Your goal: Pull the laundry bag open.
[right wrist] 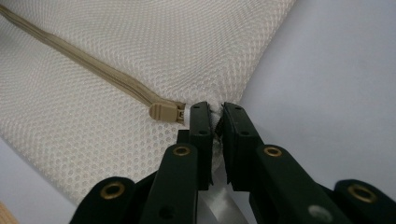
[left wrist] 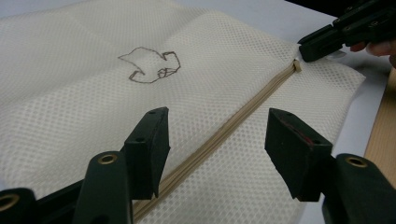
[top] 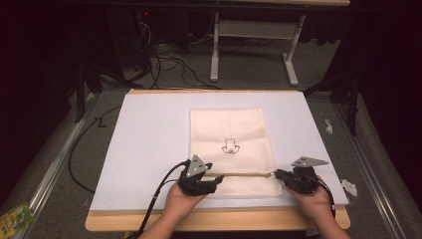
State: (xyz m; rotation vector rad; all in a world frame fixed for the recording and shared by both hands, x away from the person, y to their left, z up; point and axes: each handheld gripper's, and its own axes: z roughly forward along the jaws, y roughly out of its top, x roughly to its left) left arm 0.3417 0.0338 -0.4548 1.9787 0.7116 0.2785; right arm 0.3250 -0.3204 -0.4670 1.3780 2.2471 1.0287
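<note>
A cream mesh bag [top: 229, 134] lies flat on the white board [top: 149, 149], with a small drawn figure [top: 230, 147] at its middle. A tan zipper [top: 244, 175] runs across its near end. My left gripper [top: 219, 180] stands open over the zipper [left wrist: 224, 135], one jaw on either side of it and nothing pinched. My right gripper [top: 276, 174] sits at the bag's right edge. In the right gripper view it [right wrist: 215, 108] is shut on the bag's edge fabric, right beside the zipper slider [right wrist: 163, 112]. The left gripper view shows that right gripper [left wrist: 306, 49] at the zipper's far end.
The board rests on a wooden table [top: 224, 219] whose near edge shows below my hands. Crumpled paper bits [top: 350, 186] lie off the board's right side. Beyond the table are floor cables [top: 169, 59] and a white table frame [top: 214, 50]. A green packet [top: 12, 219] lies at bottom left.
</note>
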